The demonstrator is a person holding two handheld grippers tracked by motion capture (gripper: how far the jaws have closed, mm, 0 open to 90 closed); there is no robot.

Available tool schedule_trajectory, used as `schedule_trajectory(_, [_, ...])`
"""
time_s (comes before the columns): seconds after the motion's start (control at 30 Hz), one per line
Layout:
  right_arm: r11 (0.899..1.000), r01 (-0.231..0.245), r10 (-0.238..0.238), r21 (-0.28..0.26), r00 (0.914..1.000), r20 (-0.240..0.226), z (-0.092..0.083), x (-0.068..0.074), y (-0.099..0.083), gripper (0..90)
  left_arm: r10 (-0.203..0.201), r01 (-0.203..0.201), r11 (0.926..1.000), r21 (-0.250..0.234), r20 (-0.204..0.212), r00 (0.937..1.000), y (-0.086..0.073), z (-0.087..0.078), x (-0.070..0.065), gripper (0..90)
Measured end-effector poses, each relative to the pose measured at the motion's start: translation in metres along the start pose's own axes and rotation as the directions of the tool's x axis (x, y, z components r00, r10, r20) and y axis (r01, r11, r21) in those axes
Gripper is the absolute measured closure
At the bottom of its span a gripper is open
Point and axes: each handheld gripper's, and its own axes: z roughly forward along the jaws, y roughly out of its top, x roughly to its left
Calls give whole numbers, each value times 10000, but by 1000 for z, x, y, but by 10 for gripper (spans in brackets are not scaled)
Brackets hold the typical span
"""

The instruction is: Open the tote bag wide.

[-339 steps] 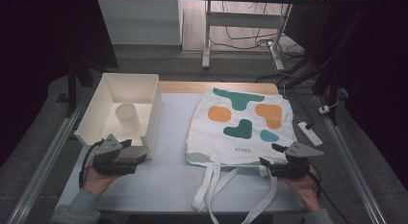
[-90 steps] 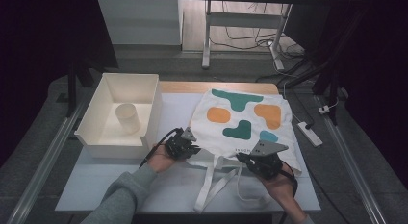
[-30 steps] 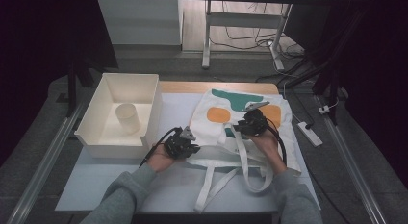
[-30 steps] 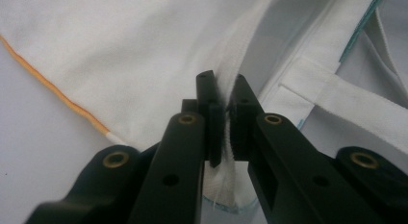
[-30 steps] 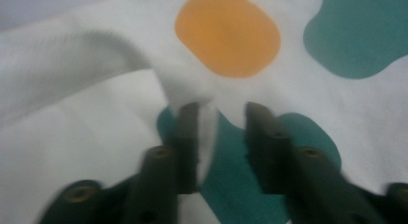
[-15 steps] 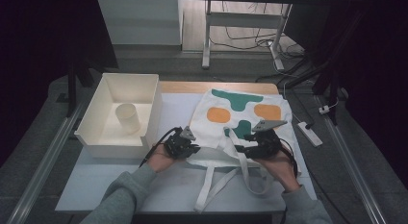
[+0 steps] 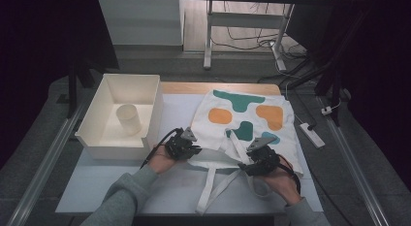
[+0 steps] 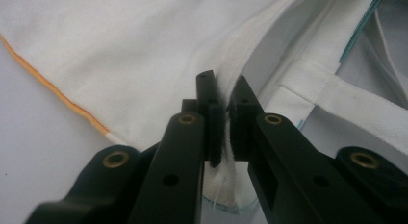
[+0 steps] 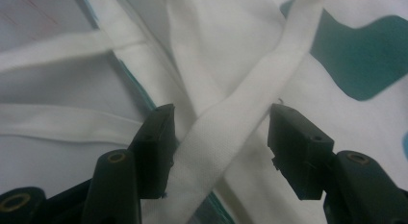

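Tote bag [image 7: 245, 124], flat on bench [image 7: 121, 180]. Left tool [image 8: 222, 118]: clamped on bag's hem. Right tool [image 9: 220, 132]: jaws apart, lately narrowing, straddling strap [image 9: 250, 96], unpressed.

No readable text, label, brand, number or sign anywhere. Plain teal and orange blobs on the bag [image 7: 245, 120], no lettering among them. Nothing legible on the tray [image 7: 127, 114], the cup [image 7: 129, 119] or the power strip [image 7: 311, 135].
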Motion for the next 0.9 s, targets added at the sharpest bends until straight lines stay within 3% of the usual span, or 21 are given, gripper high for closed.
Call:
schedule_trajectory(0.23, [9999, -97, 101, -78, 9987, 507, 0, -9, -3, 632, -14, 14, 10000, -42, -13, 10000, 0, 0, 0, 856])
schedule_trajectory(0.33, [9993, 240, -271, 273, 9927, 1171, 2, -11, -4, 715, 33, -33, 10000, -28, -43, 10000, 1, 0, -1, 856])
schedule_trajectory(0.37, [9991, 269, -308, 339, 9925, 1184, 4, -12, -4, 749, 60, -60, 10000, 11, -65, 10000, 1, 1, -1, 856])
schedule_trajectory(0.47, [9999, 79, -90, 124, 9958, 913, 5, -17, -5, 821, 63, -63, 10000, -29, -87, 9999, 1, 0, -1, 856])
schedule_trajectory(0.67, [9972, 136, -71, -737, 9961, 879, -13, -19, 5, 837, 1, -22, 9987, -509, -410, 9992, 2, -11, -3, 842])
schedule_trajectory(0.8, [9877, -139, 219, -1559, 9985, 503, -29, -21, 14, 837, -14, -49, 9954, -961, -647, 9979, 3, -26, -5, 791])
schedule_trajectory(0.9, [9762, -450, 449, -2123, 9990, -51, -37, -23, 20, 837, -13, -97, 9896, -1433, -769, 9970, 4, -38, -7, 739])
